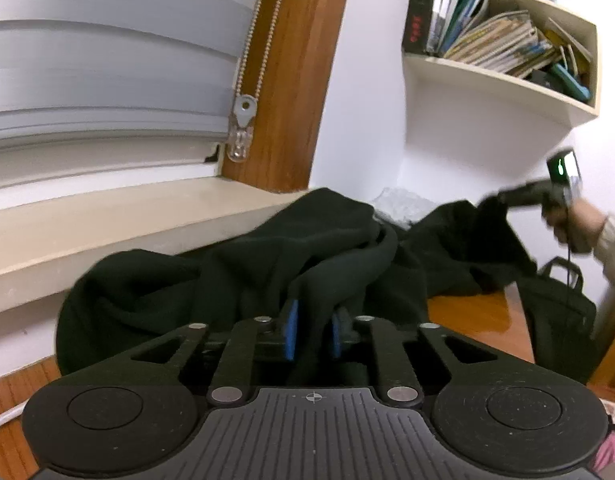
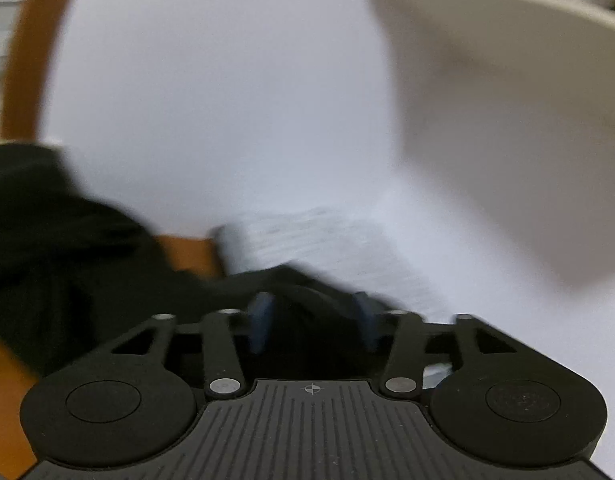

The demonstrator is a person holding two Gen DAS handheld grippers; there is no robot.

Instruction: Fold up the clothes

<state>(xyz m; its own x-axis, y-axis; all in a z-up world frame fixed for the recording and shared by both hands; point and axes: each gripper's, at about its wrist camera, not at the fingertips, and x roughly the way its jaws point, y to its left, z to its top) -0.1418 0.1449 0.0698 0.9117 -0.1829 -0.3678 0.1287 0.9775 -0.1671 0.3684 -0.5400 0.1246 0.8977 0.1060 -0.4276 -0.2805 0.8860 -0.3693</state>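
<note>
A black garment [image 1: 235, 272] lies bunched on the wooden table [image 1: 467, 316], against the window ledge. My left gripper [image 1: 314, 332] is low at its near edge. Its blue pads [image 1: 291, 332] stand a little apart, with a thick fold of the cloth between them. At the right of the left wrist view, a hand [image 1: 571, 224] holds my right gripper [image 1: 503, 198] raised at the garment's far end, where the cloth rises toward its tip. The right wrist view is blurred. There my right gripper [image 2: 313, 320] shows its pads wide apart with black cloth [image 2: 47, 240] between and below them.
A pale window ledge [image 1: 107, 232] and blinds run along the left. A wall shelf [image 1: 499, 72] crammed with books hangs above the table's right end. A white knitted item [image 1: 403, 200] lies behind the garment by the wall. A black bag [image 1: 559, 320] stands at the right.
</note>
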